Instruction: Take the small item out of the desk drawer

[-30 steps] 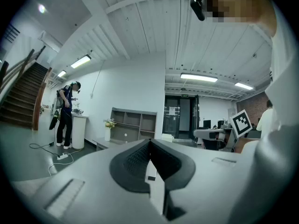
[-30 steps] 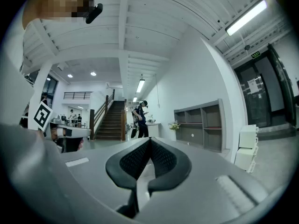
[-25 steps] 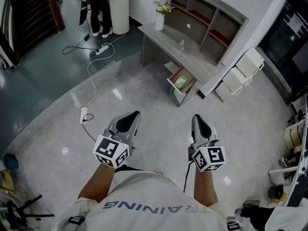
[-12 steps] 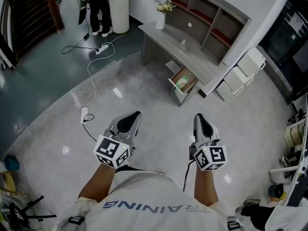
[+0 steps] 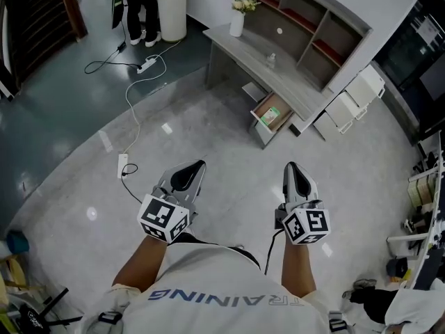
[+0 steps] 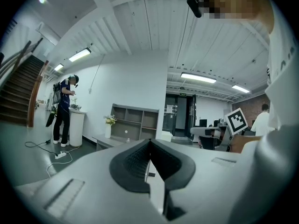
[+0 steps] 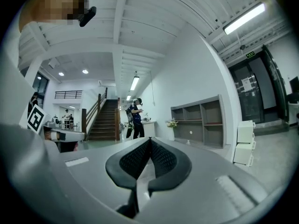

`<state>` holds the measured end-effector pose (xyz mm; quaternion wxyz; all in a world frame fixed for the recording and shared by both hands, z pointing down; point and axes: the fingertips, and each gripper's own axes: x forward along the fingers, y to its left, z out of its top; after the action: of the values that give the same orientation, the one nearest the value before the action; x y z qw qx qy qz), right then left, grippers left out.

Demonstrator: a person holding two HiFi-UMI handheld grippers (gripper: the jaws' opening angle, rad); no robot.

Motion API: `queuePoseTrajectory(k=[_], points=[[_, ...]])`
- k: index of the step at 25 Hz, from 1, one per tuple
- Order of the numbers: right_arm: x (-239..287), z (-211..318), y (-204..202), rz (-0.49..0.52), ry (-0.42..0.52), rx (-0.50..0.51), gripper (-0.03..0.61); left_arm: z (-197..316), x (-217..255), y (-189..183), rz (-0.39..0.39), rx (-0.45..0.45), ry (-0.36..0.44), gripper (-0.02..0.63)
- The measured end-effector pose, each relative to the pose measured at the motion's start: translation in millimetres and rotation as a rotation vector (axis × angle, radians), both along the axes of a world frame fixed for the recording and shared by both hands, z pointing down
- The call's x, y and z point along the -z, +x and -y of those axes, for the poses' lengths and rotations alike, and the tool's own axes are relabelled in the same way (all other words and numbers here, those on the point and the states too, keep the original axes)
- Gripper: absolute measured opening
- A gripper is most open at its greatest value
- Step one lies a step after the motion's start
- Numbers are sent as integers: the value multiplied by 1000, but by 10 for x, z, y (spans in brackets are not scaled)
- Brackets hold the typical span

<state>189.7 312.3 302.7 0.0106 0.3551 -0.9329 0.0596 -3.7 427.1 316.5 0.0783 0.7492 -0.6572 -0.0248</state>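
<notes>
Jaws of your left gripper [image 6: 149, 143] and right gripper [image 7: 150, 140] are clenched together, empty. Both sit at lower centre of the head view, well apart from the open drawer [image 5: 281, 122] at upper centre; the small item [image 5: 272, 113] lies inside.

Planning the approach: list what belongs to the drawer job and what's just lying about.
Job: open desk drawer; small green item in it; left gripper; right gripper, both shut.
Lying about: flower vase; power strip; white storage boxes.

Grey desk [image 5: 245, 47], green item [image 5: 272, 114], white vase [image 5: 237, 24]
</notes>
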Motion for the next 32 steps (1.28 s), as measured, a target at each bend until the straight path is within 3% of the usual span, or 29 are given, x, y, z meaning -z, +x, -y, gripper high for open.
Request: queuePoseTrajectory(k=[6,13,23,32], points=[[-117,-152,-450,-20,-26,-43,17,-73,-185,-437,-3,-51,-26,2],[-239,-88,-576,-70,-62,-87,17,81,-297,-673,-21,-83,-26,2],[-292,491,-1063,-39,-63,-11,17,649,-265,-970,-6,-50,-21,2],[-201,1528,-942,-16,-65,27,17,1642,-34,-872,26,-14,-11,2]])
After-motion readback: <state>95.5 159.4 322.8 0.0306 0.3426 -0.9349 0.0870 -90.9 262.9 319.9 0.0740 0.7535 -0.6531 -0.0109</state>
